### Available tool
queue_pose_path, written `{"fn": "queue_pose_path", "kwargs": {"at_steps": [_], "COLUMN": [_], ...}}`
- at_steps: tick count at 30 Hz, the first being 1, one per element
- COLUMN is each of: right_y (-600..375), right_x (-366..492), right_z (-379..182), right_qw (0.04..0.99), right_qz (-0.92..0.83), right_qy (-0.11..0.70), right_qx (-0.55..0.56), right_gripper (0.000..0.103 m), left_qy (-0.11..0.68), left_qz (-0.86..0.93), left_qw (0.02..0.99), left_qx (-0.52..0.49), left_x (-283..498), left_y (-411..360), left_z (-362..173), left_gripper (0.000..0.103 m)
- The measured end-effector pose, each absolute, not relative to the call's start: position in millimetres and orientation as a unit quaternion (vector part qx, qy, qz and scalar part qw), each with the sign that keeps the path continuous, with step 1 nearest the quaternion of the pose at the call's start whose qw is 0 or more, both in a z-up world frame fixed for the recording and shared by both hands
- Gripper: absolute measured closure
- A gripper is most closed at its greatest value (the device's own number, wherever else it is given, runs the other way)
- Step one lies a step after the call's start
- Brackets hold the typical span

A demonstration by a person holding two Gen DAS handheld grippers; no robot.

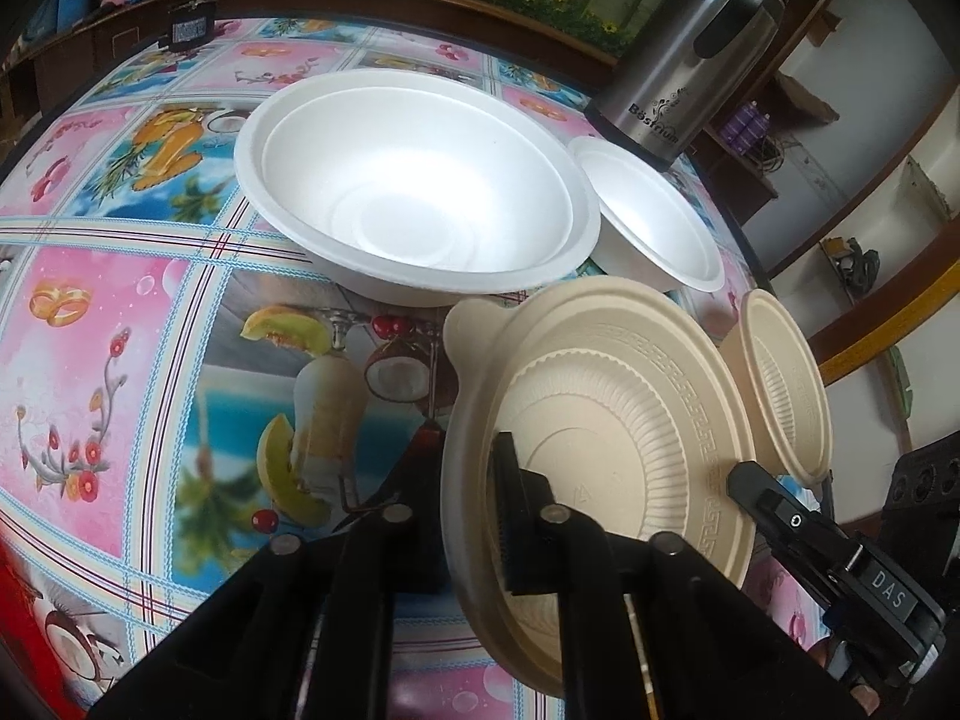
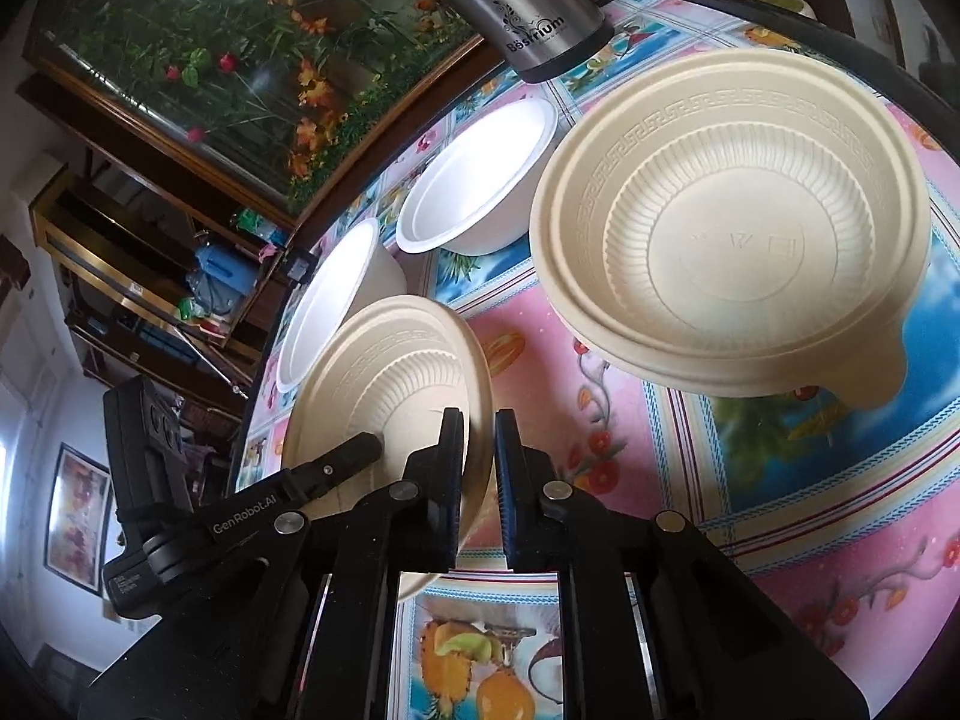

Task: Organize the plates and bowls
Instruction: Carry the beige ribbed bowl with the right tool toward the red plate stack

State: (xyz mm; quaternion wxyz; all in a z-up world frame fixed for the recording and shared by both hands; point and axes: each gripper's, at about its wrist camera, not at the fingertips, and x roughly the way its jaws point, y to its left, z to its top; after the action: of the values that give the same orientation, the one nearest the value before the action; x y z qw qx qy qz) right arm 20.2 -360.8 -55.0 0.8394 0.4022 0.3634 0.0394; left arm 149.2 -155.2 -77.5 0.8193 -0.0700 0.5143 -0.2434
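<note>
Beige bowl's (image 1: 600,420) rim sits pinched in left hand-held gripper (image 1: 474,480).

You see a steel kettle (image 1: 684,66) standing at the far edge of a table covered with a bright fruit-and-flower tablecloth (image 1: 120,312), a framed flower picture (image 2: 198,54) behind it.

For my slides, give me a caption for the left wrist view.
Left gripper and right gripper pinch the rim of one beige bowl; white bowls and a steel flask stand behind.
</note>
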Motion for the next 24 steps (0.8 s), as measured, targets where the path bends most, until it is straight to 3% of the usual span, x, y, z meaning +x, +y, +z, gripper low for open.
{"fn": "queue_pose_path", "kwargs": {"at_steps": [24], "right_y": [-329], "right_x": [0], "right_z": [-53], "right_qw": [0.824], "right_qz": [0.091], "right_qy": [0.360], "right_qx": [0.428], "right_gripper": [0.095], "left_qy": [0.540], "left_qz": [-0.219], "left_qw": [0.808], "left_qx": [-0.085], "left_x": [108], "left_y": [-94], "left_z": [-79], "left_gripper": [0.096]}}
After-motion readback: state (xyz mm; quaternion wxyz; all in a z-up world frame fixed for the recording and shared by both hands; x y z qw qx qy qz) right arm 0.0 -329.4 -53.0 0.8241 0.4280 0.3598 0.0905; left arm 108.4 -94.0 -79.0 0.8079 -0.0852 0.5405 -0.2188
